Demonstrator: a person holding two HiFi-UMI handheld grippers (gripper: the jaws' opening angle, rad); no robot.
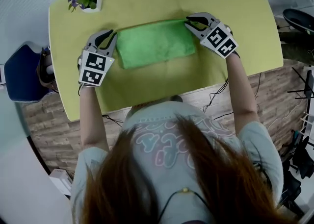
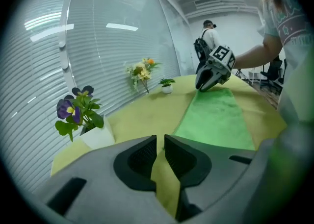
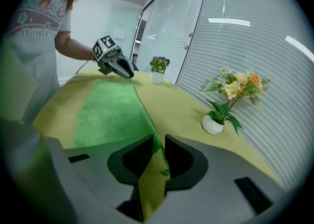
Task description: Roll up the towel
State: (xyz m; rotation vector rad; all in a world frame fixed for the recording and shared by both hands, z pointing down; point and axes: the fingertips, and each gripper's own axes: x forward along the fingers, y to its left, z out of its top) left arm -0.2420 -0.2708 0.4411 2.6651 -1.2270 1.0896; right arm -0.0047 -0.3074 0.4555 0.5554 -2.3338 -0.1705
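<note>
— So, what have I got over on the left?

— Your left gripper is at mid-left of the head view, just beside the far left corner of the towel. The jaws are all but together and only bare table shows in the slit. It's holding nothing.

— And the towel itself?

— It lies flat as a green strip in the upper middle of the frame, between your two grippers.

— My right gripper?

— Its tip is at the towel's far right corner. The jaws stand a narrow crack apart. The towel's edge shows in the gap, but I don't see the pads pressing it.

— I'd say I've got one gripper at each far corner so that edge can be taken evenly to start the roll. How are my arms?

— Both forearms are stretched forward. The grippers tilt down at the table with their marker cubes facing up.
</note>
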